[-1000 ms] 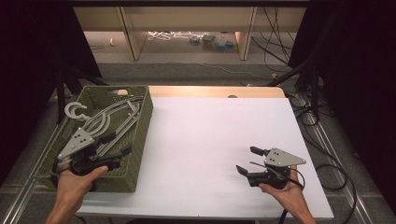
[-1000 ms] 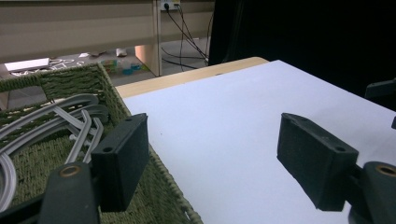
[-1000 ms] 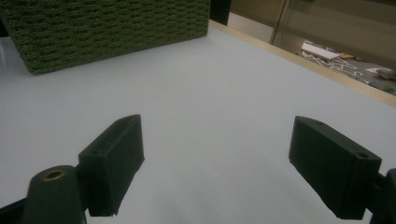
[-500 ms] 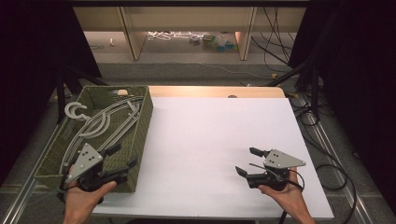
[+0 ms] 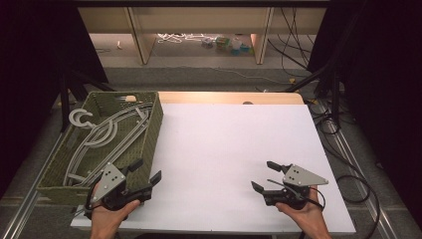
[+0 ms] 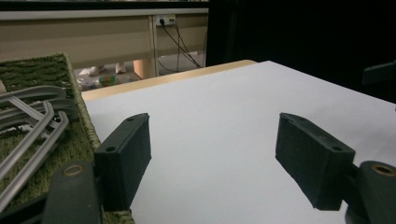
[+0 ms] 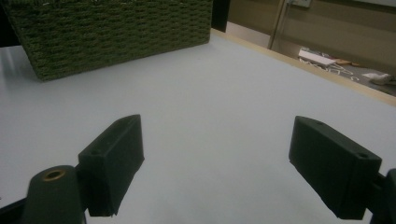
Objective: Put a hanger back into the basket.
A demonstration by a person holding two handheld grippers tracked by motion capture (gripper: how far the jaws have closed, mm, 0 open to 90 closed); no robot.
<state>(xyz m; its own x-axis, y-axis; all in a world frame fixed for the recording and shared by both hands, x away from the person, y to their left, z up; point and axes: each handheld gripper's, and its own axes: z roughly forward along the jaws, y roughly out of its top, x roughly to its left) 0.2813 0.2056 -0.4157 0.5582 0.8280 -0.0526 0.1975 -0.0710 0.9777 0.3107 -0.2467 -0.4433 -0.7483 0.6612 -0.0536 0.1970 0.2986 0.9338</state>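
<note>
High view shows the left gripper (image 5: 148,171) at the near right corner of the green basket (image 5: 153,130), which holds grey hangers (image 5: 107,137); its jaws are spread, holding nothing. Right gripper (image 5: 266,175), also spread and empty, hovers over the bare white table (image 5: 224,144), well apart. Left gripper view shows the basket rim touching one jaw.

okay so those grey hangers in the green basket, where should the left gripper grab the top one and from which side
Probably its straight bar, coming from above. The hangers lie flat in the basket, whose walls block a sideways approach, and the bar is thin enough for the jaws to straddle. The left gripper is open at the near right corner.
</note>
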